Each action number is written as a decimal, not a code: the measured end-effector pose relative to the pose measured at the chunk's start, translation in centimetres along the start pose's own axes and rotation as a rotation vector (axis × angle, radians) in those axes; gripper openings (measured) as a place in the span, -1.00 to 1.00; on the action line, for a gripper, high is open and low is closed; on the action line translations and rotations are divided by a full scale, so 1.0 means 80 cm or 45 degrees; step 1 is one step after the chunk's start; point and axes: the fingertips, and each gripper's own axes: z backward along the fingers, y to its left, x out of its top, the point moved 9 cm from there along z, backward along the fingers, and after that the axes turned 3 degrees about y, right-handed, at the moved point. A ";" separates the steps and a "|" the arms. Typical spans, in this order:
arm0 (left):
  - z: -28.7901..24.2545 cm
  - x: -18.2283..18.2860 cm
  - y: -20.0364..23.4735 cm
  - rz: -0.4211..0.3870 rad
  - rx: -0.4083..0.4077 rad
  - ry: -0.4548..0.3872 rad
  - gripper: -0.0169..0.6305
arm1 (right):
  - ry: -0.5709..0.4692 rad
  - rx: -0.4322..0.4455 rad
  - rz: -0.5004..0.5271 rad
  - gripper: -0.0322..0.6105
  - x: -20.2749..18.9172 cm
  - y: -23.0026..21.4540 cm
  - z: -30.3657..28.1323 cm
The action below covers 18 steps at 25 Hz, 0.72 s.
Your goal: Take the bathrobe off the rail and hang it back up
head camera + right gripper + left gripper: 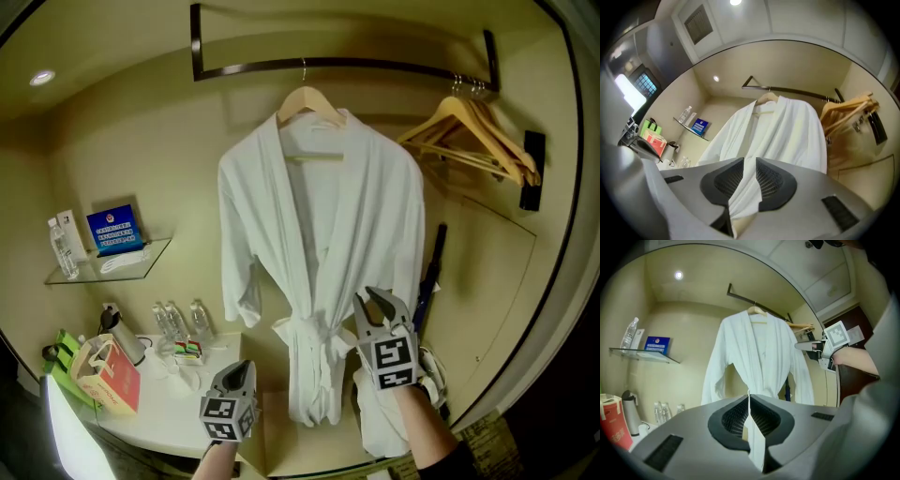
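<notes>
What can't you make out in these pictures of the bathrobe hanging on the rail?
Bathrobe hem: left gripper view, hidden behind the shut left tongs.
Blue sign print: head view, too small.
Dark thing beside the robe: head view, partly behind its sleeve, unidentifiable.
White cloth under the right tongs: head view, mostly covered by them.

Warm, dimmish yellow light throughout. Recessed spotlight (41,78) upper left; second lamp (735,2) glares at the top of the right gripper view. Bathrobe (319,244) brightest, sharp. Heavy fisheye bending, black corners in every view. Overexposed white patch, lower left of head view.
</notes>
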 end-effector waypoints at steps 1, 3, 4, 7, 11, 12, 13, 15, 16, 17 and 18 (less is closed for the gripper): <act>-0.013 0.012 0.000 -0.006 -0.003 -0.017 -0.90 | -0.040 -0.013 0.040 -0.53 0.018 -0.010 -0.013; -0.039 0.034 -0.003 -0.023 -0.009 -0.050 -0.88 | -0.112 -0.043 0.128 -0.46 0.054 -0.031 -0.038; -0.053 0.046 -0.005 -0.035 -0.011 -0.067 -0.86 | -0.146 -0.062 0.176 -0.41 0.071 -0.041 -0.049; -0.092 0.088 -0.015 -0.082 -0.001 -0.131 -0.79 | -0.236 -0.102 0.301 -0.32 0.117 -0.071 -0.075; -0.137 0.174 -0.022 -0.196 0.056 -0.210 -0.73 | -0.310 -0.089 0.356 -0.27 0.152 -0.097 -0.096; -0.146 0.199 -0.024 -0.225 0.070 -0.234 -0.73 | -0.328 -0.086 0.375 -0.27 0.158 -0.100 -0.101; -0.153 0.223 -0.026 -0.248 0.079 -0.260 -0.73 | -0.344 -0.087 0.403 -0.27 0.166 -0.103 -0.108; -0.167 0.265 -0.036 -0.277 0.078 -0.307 -0.73 | -0.367 -0.097 0.477 -0.17 0.187 -0.109 -0.126; -0.174 0.282 -0.042 -0.287 0.068 -0.324 -0.73 | -0.377 -0.111 0.517 -0.09 0.201 -0.112 -0.135; -0.180 0.296 -0.050 -0.299 0.053 -0.333 -0.73 | -0.387 -0.134 0.556 -0.01 0.216 -0.116 -0.143; -0.187 0.306 -0.057 -0.312 0.034 -0.337 -0.73 | -0.397 -0.163 0.595 0.02 0.231 -0.120 -0.150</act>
